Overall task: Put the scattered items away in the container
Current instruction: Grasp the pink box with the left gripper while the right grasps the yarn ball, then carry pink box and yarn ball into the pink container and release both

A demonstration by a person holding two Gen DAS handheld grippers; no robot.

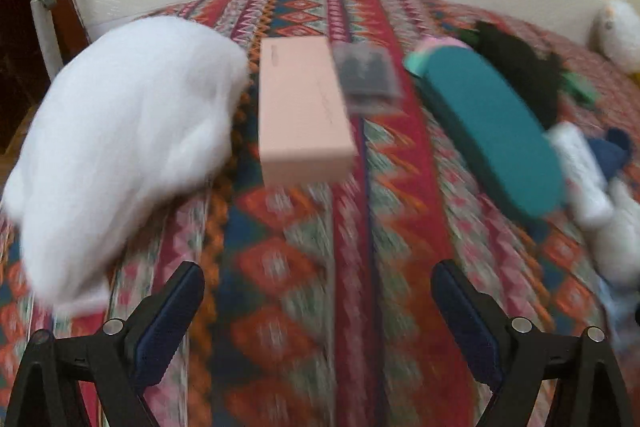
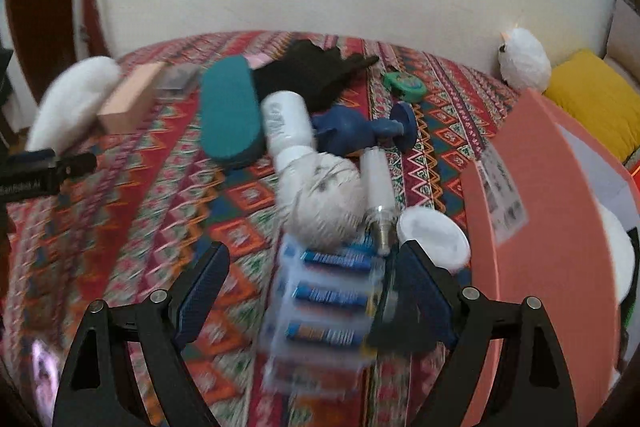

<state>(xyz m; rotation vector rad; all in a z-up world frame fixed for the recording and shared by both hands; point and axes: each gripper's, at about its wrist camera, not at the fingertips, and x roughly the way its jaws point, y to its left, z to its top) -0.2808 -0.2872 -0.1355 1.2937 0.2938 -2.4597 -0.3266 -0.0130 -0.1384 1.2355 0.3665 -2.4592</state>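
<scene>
Nearest the right gripper [image 2: 308,283]: its jaws stood wide apart and held nothing; a blister pack of batteries [image 2: 328,299] lay flat on the patterned bedspread [image 2: 120,211] between the fingers, with the right finger at its edge.
Battery pack, handling: I judged it light, stiff and slippery plastic; the long side edges looked the best place to pinch.
Just beside, right: a white round lid [image 2: 434,237] touched the salmon-pink container [image 2: 540,227], which was open at the top with something white inside; what it was I could not tell.
Behind the pack: a grey-white ball of yarn [image 2: 324,199], soft and easy to squeeze, rested against a tubular glass bulb [image 2: 378,195], fragile, better held at its metal base.
Further: a white bottle [image 2: 286,123], a blue figure with a round base [image 2: 360,127], a teal oval case [image 2: 230,113], a black cloth [image 2: 312,75], a green round item [image 2: 404,81].
Left gripper [image 1: 318,311]: jaws wide apart, empty, hovering over bare bedspread.
Ahead of it: a pink rectangular box [image 1: 302,111], rigid, with flat sides good for gripping; a small clear packet [image 1: 366,77] touched its far right corner; a white fluffy mass [image 1: 120,147] lay just left.
Far edge: a white plush toy [image 2: 524,61] and a yellow cushion [image 2: 596,99] by the wall.
Open room: bare cloth in front of the left gripper; the right side was crowded, and the container wall stood close.
</scene>
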